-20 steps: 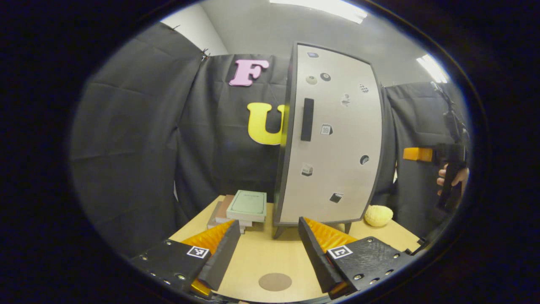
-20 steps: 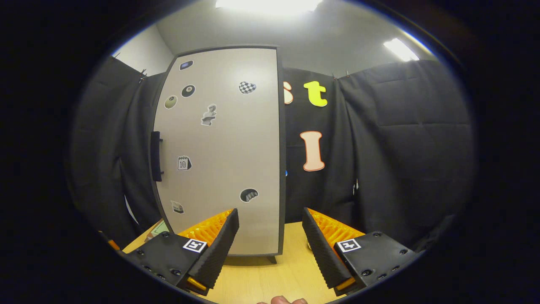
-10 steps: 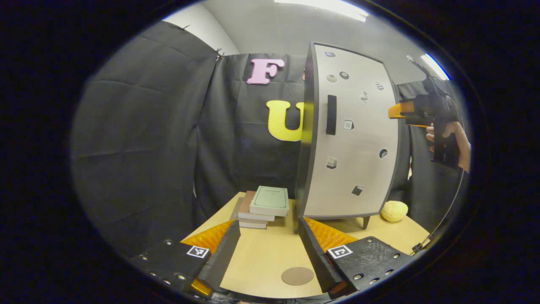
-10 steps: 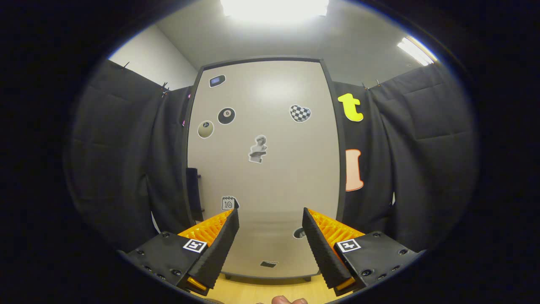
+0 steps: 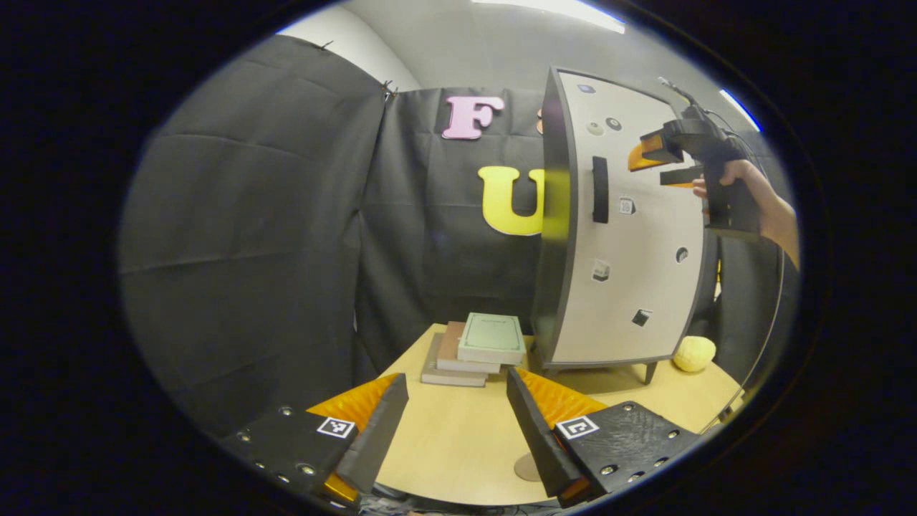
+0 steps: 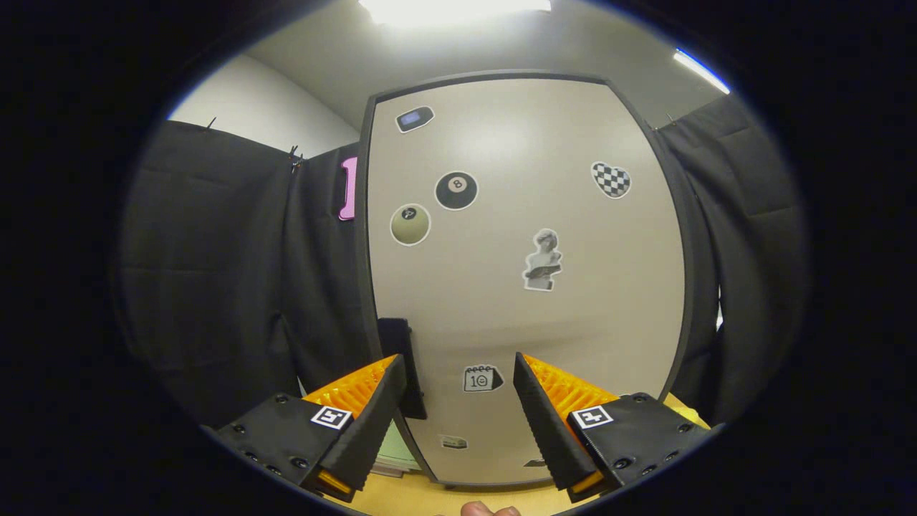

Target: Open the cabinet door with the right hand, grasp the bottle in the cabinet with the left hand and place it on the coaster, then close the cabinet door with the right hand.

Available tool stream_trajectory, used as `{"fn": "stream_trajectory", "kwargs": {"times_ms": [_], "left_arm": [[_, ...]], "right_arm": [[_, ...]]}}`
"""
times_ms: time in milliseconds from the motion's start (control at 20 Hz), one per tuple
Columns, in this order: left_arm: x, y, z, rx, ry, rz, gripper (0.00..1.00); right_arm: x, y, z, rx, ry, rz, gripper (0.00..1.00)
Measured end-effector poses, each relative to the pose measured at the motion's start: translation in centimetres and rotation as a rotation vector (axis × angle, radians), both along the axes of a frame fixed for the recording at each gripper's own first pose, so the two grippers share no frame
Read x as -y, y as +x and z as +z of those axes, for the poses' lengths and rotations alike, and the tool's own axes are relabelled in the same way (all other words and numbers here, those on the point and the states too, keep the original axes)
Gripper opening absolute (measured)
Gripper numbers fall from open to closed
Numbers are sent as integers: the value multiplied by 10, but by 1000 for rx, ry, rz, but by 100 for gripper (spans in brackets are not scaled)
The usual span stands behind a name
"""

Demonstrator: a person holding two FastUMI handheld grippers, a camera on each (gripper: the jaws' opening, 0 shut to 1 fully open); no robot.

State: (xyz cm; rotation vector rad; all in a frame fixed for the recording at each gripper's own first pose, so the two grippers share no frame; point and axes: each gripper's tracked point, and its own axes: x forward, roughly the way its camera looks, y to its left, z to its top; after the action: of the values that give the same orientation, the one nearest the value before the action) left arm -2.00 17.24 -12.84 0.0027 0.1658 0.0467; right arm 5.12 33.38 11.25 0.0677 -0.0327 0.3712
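Cabinet door (image 6: 530, 287) closed: interior hidden, so contents cannot be told. Coaster (image 5: 528, 467) on the worktop (image 5: 458, 437) mostly covered by a finger of the left hand-held gripper (image 5: 458, 423); a sliver of its rim visible. Stack of books (image 5: 476, 347): cover print too small to make out. Door stickers (small, distorted in the left gripper view) unreadable there. Yellow round object (image 5: 693, 353) beside the cabinet foot: unclear what it is. Handle (image 6: 403, 365) partly behind a finger of the right hand-held gripper (image 6: 458, 423). Door's lower edge cut off behind the fingers.
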Motion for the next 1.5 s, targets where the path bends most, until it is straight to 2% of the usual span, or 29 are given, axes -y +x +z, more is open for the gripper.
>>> {"fn": "stream_trajectory", "kwargs": {"times_ms": [200,350,550,650,750,800,850,950,1000,1050,1150,1200,1300,1350,1500], "left_arm": [[-24,2,-9,-16,-15,36,86],[-39,4,-13,-25,-15,62,84],[-57,10,-17,-32,-20,93,89],[-65,13,-18,-33,-25,103,83],[-70,15,-20,-33,-26,110,84],[-73,15,-20,-32,-25,111,86],[-75,17,-20,-33,-24,113,84],[-81,19,-20,-36,-21,117,86],[-83,20,-20,-35,-22,118,84],[-85,20,-19,-35,-22,122,84],[-89,18,-15,-34,-20,130,84],[-91,15,-16,-33,-19,135,84],[-91,11,-16,-31,-17,138,84],[-90,8,-17,-31,-17,134,84],[-86,3,-26,-46,-10,130,84]], "right_arm": [[-26,14,-2,7,-23,2,96],[-43,23,-11,-6,-51,0,96],[-55,39,-24,-25,-102,-32,96],[-61,45,-30,-40,-114,-38,96],[-65,49,-34,-61,-109,-45,96],[-67,50,-36,-73,-100,-49,84],[-69,51,-37,-88,-89,-46,79],[-70,54,-39,-104,-80,-56,63],[-70,55,-40,-111,-85,-64,48],[-70,54,-39,-115,-88,-69,40],[-71,55,-40,-118,-101,-83,38],[-71,55,-40,-118,-104,-80,33],[-70,54,-40,-118,-99,-69,35],[-71,55,-40,-112,-94,-65,29],[-71,52,-40,-107,-83,-30,24]]}}
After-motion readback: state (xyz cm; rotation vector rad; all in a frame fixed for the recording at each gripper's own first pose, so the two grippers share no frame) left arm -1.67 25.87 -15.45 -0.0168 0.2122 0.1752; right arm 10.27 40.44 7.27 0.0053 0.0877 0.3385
